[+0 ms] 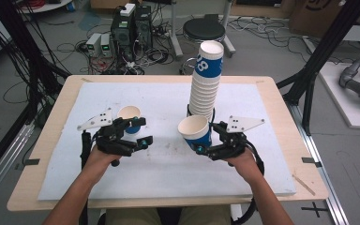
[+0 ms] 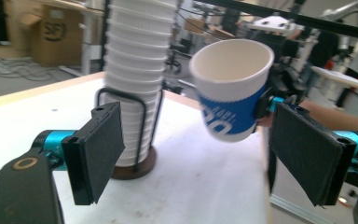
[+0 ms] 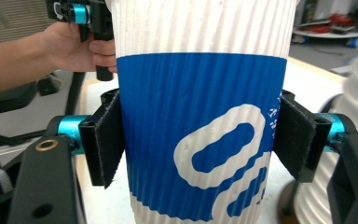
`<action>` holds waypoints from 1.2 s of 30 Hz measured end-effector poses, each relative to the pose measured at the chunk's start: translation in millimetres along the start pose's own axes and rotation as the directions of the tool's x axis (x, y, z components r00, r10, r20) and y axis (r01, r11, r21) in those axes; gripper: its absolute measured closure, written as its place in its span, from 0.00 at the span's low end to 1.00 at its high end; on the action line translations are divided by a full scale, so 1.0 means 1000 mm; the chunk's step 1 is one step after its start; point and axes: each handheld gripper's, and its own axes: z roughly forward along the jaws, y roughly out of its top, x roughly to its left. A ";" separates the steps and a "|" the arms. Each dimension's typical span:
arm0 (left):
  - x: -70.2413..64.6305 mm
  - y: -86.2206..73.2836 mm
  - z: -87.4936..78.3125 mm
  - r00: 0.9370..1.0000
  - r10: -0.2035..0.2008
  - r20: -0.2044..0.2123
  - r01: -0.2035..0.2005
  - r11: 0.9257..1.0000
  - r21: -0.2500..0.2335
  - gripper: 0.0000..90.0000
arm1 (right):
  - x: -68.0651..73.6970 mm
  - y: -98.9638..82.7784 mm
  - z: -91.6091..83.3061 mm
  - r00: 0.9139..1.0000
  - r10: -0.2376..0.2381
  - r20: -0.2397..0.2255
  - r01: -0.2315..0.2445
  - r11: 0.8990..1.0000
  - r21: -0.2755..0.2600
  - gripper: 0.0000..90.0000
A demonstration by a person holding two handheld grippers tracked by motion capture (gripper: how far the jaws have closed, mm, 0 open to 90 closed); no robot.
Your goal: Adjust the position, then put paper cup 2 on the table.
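Held cup: a blue-and-white ribbed paper cup [image 3: 200,112] sits between the jaws of the right gripper [image 1: 205,144], tilted with its mouth toward the left hand, lifted just in front of the cup stack [image 1: 206,79].
Right jaws: closed on the cup's blue band, one pad on each side (grip looks square).
Left jaws: the left gripper [image 1: 140,132] stands open with nothing between the pads; a second cup [image 1: 130,117] stands on the tabletop just beyond it.
Risk, crushing: the thin paper wall may buckle if the squeeze tightens.
Risk, slipping: the cup tapers downward, so a loose hold could let it slide.
Risk, toppling: the stack is tall and leans slightly in its wire holder [image 2: 133,140]; a knock from the cup or the right hand [image 1: 243,161] would likely tip it.
Open room: the white board [image 1: 168,178] is bare between and in front of the two grippers.
Edges: the tabletop [image 1: 56,112] rim lies close behind the right wrist; the stack crowds the far side.
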 end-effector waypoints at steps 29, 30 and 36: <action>0.015 -0.032 -0.047 0.978 0.013 -0.206 -0.015 1.000 -0.009 0.20 | -0.010 -0.014 -0.062 0.978 -0.021 0.210 0.038 0.996 -0.078 0.29; 0.015 -0.032 -0.046 0.979 0.014 -0.205 -0.017 1.000 -0.009 0.20 | -0.010 -0.014 -0.063 0.977 -0.025 0.211 0.042 0.996 -0.076 0.29; 0.015 -0.031 -0.044 0.979 0.018 -0.203 -0.021 1.000 -0.012 0.20 | -0.010 -0.017 -0.069 0.971 -0.024 0.236 0.041 0.997 -0.071 0.29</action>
